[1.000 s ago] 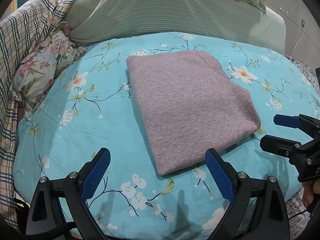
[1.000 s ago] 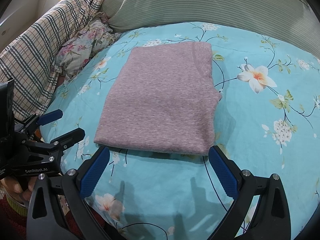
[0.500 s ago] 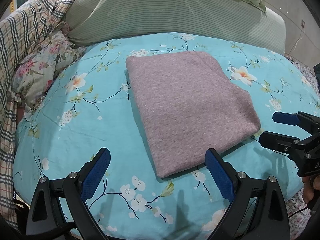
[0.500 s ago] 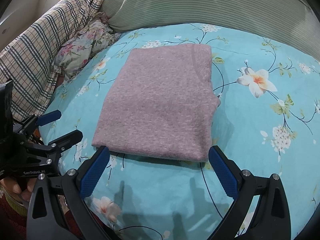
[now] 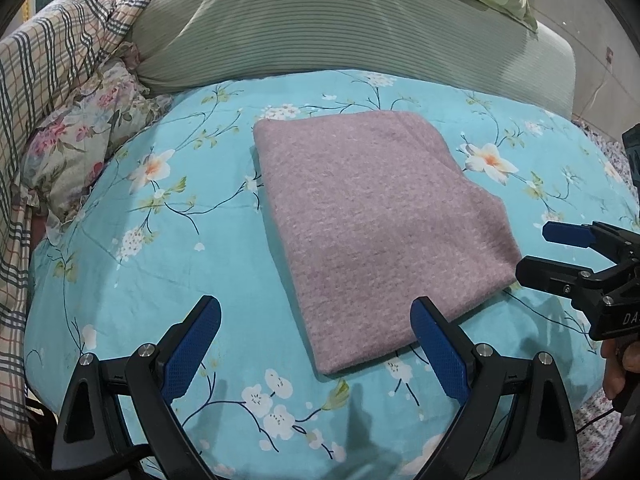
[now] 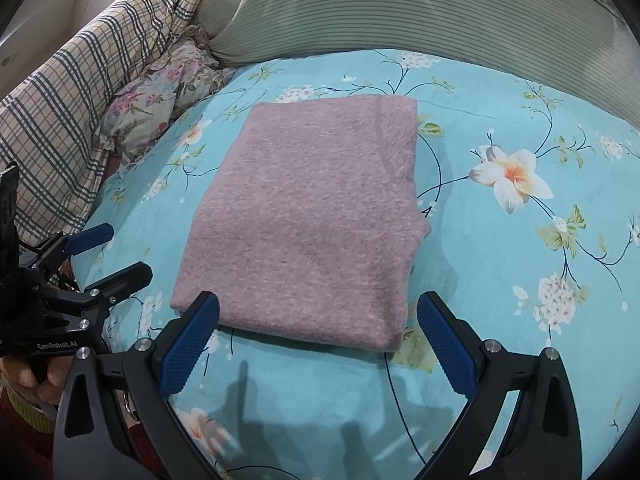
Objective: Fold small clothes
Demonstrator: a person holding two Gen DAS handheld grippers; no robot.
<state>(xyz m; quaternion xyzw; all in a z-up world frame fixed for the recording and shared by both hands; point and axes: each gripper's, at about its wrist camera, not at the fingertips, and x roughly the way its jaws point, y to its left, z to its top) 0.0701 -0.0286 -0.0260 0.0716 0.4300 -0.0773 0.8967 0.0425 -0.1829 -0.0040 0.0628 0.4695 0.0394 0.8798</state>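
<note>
A mauve knitted garment (image 5: 380,232) lies folded into a flat rectangle on the teal flowered sheet (image 5: 168,256). My left gripper (image 5: 316,340) is open just above the sheet, its right finger beside the garment's near corner and touching nothing. From the right wrist view the garment (image 6: 312,224) fills the middle, and my right gripper (image 6: 320,336) is open with the near folded edge lying between its blue pads. Each gripper shows in the other's view: the right gripper (image 5: 548,254) at the garment's right side, the left gripper (image 6: 116,256) at its left side.
A green striped bolster (image 5: 320,32) runs along the back. A plaid blanket (image 5: 48,80) and a floral cloth (image 5: 80,148) are heaped at the left. The bed falls away at its right edge (image 5: 608,168). A person's hand (image 6: 24,380) grips the left handle.
The right gripper has crept forward, so the garment's near edge now sits between its fingers. The left gripper has barely shifted. The garment has not moved.
</note>
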